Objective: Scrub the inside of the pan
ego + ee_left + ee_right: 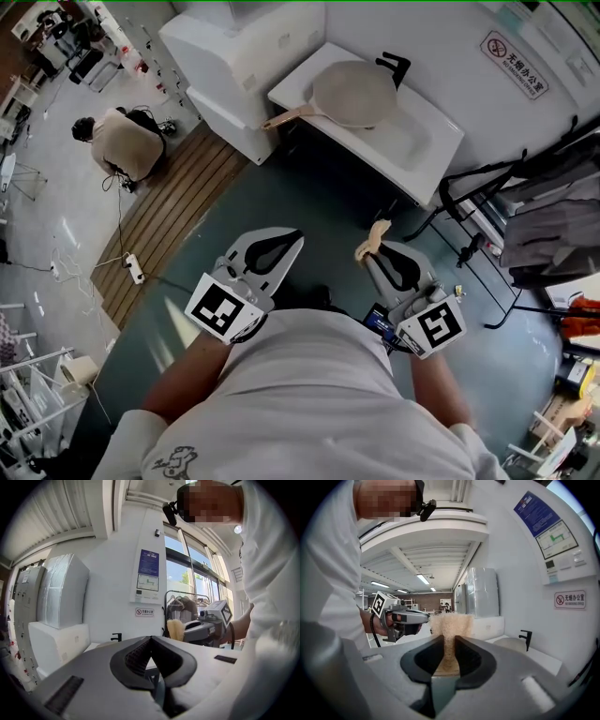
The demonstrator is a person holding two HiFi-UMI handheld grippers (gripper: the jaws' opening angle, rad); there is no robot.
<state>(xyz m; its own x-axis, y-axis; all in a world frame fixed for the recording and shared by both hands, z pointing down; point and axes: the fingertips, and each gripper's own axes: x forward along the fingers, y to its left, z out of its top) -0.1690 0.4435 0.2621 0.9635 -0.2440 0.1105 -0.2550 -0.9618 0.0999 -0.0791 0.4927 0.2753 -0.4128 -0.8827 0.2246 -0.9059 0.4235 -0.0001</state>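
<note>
White walls and a grey-green floor (309,202) surround a white sink (441,150) that stands at 12 o'clock from the person. The pan (354,94) lies in this sink, beside the black tap (394,66), with its inside turned up and its handle (286,118) pointing to about 8 o'clock, over the sink edge.

I judge the pan to be stiff and rather heavy, with a smooth inside that may slide under pressure. The pale, wooden-looking handle is probably the best place to hold it steady, and it lies on the side of the free claw. The brush (451,630) seems light, with soft tan bristles that will bend when pushed.

Both hands reach forward in front of the body, side by side, and both claws point almost level toward 12 o'clock, well apart from the sink. The left gripper (151,639) has its jaws pressed together with nothing between them. The right gripper (450,641) is clamped on the brush, whose bristles stand up past the jaw tips.
</note>
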